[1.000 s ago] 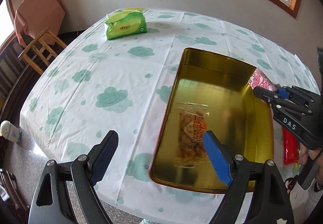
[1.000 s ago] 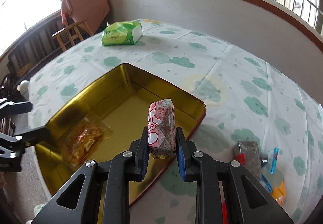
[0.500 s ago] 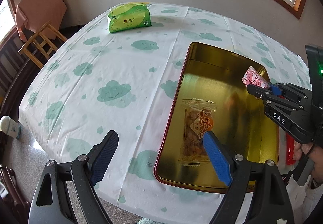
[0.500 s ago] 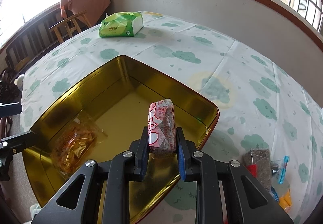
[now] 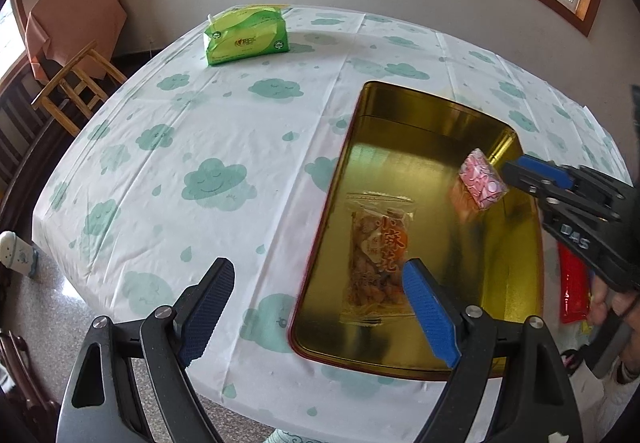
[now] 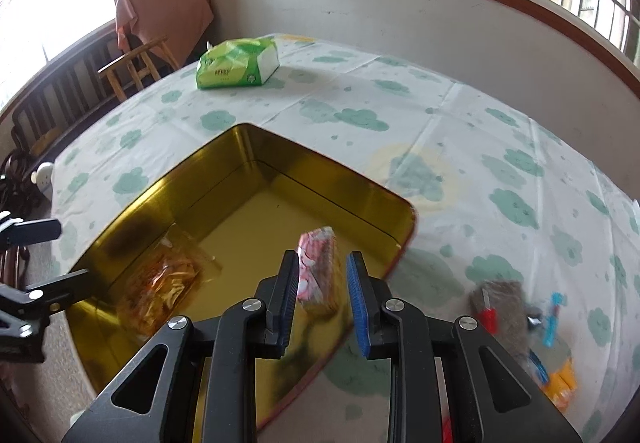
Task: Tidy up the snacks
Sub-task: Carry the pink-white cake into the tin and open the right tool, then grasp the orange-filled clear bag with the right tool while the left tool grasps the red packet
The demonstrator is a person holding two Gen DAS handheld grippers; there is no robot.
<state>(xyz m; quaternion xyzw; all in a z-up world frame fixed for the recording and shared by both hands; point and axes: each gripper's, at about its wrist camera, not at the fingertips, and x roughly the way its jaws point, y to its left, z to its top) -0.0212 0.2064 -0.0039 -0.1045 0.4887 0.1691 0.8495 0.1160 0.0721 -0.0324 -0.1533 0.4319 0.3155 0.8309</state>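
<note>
The pink snack packet (image 6: 318,267) sits between the two fingers of the right gripper (image 6: 322,260), held above the inside of the gold tin (image 6: 332,179) near its right-hand wall. The fingers stand close together with the packet's lower part between them. The packet is smeared by motion blur, so they seem to be pinching it rather than plainly doing so. In the left wrist view the packet sticks out past the fingertips over the tin's floor.

On that floor, toward the tin's left side, lies a clear packet of orange-brown snacks (image 5: 378,255), flat and well apart from the pink one.

The left gripper (image 5: 318,268) hangs over the tin's near edge with its fingers spread wide and nothing between them. One finger is over the tablecloth and the blue one is over the clear packet.

The tin rests on a table (image 5: 200,131) covered with a white cloth printed with green clouds. To the right of the tin, loose on the cloth, lie a grey-brown packet (image 6: 504,303), a small blue wrapper (image 6: 554,319), an orange packet (image 6: 564,383) and a red packet (image 5: 572,283). A green tissue pack (image 5: 246,35) sits at the table's far side, and a wooden chair (image 5: 72,87) stands beyond it.
</note>
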